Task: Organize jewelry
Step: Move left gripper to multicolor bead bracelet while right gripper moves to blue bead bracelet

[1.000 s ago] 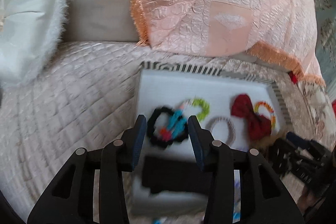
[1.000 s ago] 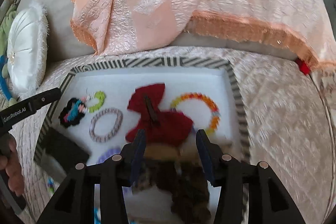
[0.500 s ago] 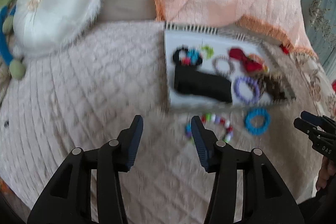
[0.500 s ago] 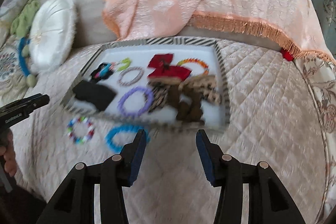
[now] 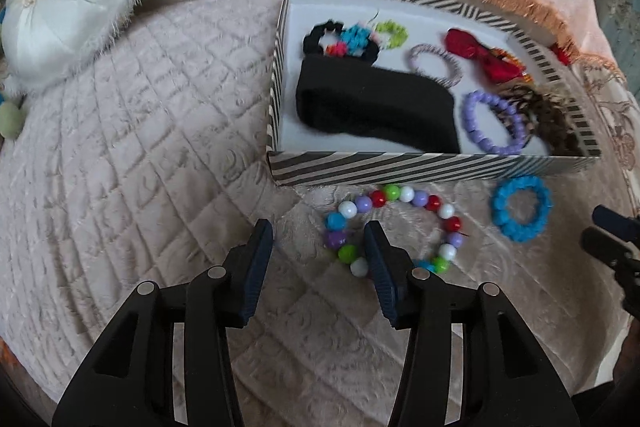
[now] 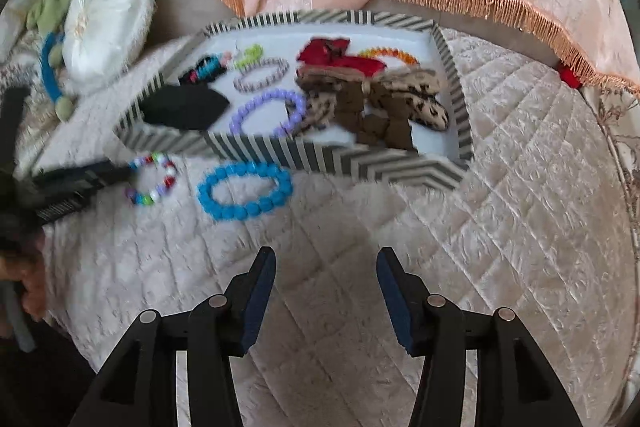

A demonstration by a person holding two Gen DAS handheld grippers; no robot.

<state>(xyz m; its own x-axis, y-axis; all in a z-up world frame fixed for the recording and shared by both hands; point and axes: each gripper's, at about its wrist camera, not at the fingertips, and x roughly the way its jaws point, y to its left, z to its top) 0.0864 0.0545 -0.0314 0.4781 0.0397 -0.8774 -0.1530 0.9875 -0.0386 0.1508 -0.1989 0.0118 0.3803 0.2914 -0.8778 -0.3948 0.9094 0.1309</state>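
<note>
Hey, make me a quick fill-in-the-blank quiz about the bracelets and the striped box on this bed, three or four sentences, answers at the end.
1. The solid blue beaded bracelet lies ____ the black-and-white striped box, on the quilted cover.
2. The lilac beaded bracelet lies ____ that box.
3. Nearest the left gripper lies the ____ beaded bracelet.
4. Between the fingers of the right gripper there is ____.

Missing words: outside; inside; multicoloured; nothing
</note>
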